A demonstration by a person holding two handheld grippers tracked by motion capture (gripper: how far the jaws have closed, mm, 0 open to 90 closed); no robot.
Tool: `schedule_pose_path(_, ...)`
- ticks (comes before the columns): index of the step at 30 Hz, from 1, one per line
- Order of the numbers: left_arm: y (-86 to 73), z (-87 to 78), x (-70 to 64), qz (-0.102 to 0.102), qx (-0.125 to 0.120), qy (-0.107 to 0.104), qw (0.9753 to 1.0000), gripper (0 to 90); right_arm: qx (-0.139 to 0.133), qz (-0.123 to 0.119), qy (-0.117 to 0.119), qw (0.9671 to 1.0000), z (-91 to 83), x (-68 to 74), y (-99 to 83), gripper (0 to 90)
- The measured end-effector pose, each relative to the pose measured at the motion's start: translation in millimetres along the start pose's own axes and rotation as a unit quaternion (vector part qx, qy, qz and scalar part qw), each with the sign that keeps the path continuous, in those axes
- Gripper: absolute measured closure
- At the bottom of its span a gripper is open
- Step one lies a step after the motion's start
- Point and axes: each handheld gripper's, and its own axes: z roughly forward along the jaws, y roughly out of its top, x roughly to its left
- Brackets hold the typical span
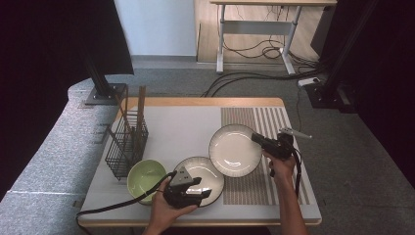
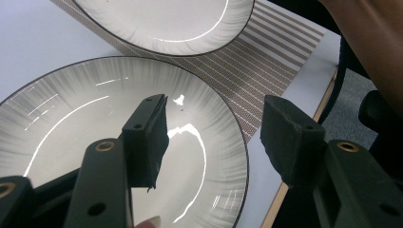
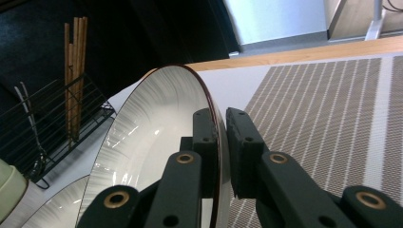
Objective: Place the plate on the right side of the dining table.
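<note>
Two white plates with dark rims lie near the table's front. My right gripper is shut on the right rim of the farther plate, which is tilted and sits partly on the striped placemat. The nearer plate lies flat on the white mat. My left gripper is open at its near right rim, with one jaw over the plate's face and the other past the rim. The farther plate is also in the left gripper view.
A pale green bowl sits left of the nearer plate. Behind it a black wire rack holds wooden chopsticks. The table's wooden front edge is close to my left hand.
</note>
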Motion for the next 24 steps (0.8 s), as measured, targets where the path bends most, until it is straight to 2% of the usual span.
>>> schedule_pose_path(24,0.0,-0.6,-0.2,0.002,0.000,0.004,1.0000,42.4,-0.011,0.030,-0.045,0.9985,-9.9,-34.3,-4.2,83.5)
